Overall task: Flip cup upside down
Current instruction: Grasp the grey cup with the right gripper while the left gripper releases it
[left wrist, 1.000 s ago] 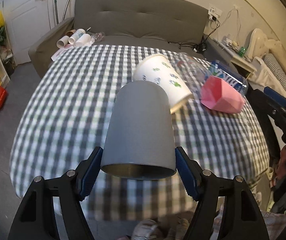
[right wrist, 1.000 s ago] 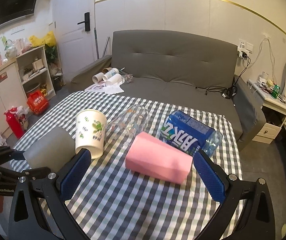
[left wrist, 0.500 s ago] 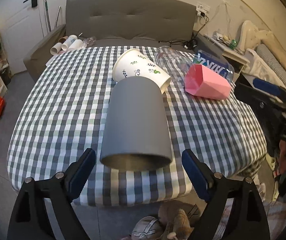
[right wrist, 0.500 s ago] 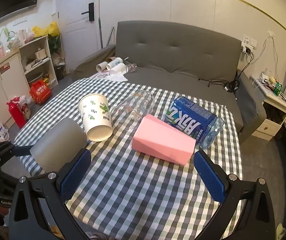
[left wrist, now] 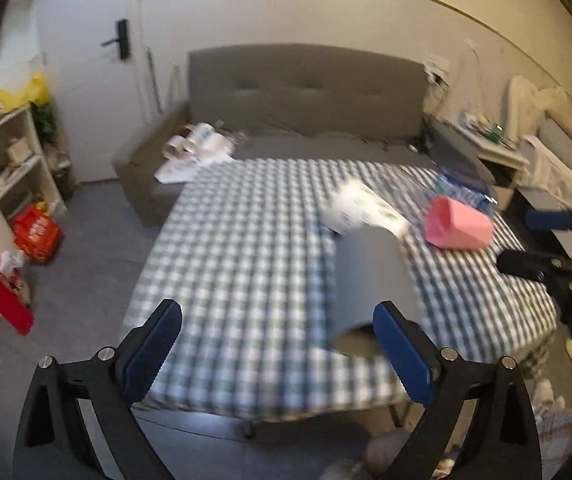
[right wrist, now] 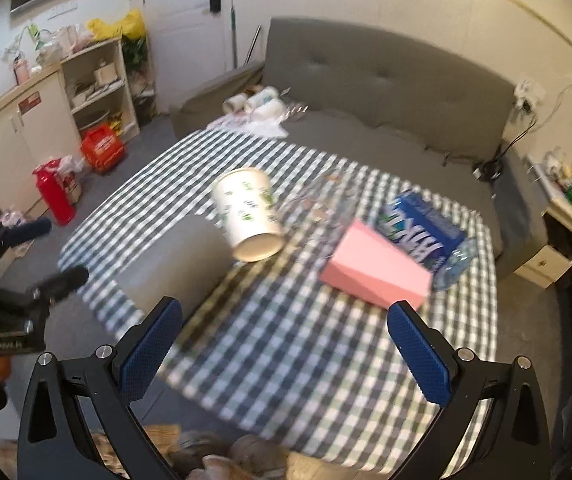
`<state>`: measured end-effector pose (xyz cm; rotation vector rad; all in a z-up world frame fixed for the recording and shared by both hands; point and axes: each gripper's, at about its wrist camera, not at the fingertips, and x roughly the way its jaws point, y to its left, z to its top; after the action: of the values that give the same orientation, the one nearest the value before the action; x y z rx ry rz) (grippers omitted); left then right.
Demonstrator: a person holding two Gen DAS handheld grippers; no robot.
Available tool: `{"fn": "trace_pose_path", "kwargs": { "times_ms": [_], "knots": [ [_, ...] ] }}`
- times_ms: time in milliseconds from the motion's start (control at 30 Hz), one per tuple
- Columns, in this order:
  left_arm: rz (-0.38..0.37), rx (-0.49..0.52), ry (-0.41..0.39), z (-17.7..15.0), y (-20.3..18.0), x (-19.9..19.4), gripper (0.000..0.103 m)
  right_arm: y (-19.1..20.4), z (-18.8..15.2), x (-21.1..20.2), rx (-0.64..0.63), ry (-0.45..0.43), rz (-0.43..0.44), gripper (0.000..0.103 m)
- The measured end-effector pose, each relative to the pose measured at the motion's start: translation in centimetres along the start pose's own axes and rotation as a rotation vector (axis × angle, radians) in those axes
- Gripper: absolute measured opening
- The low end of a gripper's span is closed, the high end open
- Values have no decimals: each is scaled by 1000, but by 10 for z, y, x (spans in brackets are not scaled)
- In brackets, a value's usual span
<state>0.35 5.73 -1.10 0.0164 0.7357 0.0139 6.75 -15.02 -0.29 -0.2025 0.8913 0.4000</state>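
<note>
The grey cup (left wrist: 372,280) stands upside down near the front edge of the checked table (left wrist: 246,264), free of any grip; it also shows in the right wrist view (right wrist: 174,264). My left gripper (left wrist: 278,348) is open and empty, pulled back, its right finger in front of the cup's rim. It appears at the left of the right wrist view (right wrist: 22,256). My right gripper (right wrist: 286,352) is open and empty above the table's front edge.
A white paper cup with green print (right wrist: 248,212) stands upside down behind the grey cup. A pink cup (right wrist: 378,272), a clear glass (right wrist: 318,204) and a blue water-bottle pack (right wrist: 422,232) lie to the right. A grey sofa (right wrist: 366,92) stands behind.
My left gripper opened, let go of the grey cup and drew back to the left. The cup stays on the table. The right gripper lifted slightly.
</note>
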Motion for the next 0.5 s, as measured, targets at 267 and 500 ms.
{"fn": "trace_pose_path", "kwargs": {
  "times_ms": [267, 500],
  "knots": [
    [91, -45, -88, 19, 35, -3, 99, 15, 40, 38, 116, 190, 89, 103],
    [83, -66, -73, 23, 46, 21, 100, 17, 56, 84, 210, 306, 103, 103]
  ]
}}
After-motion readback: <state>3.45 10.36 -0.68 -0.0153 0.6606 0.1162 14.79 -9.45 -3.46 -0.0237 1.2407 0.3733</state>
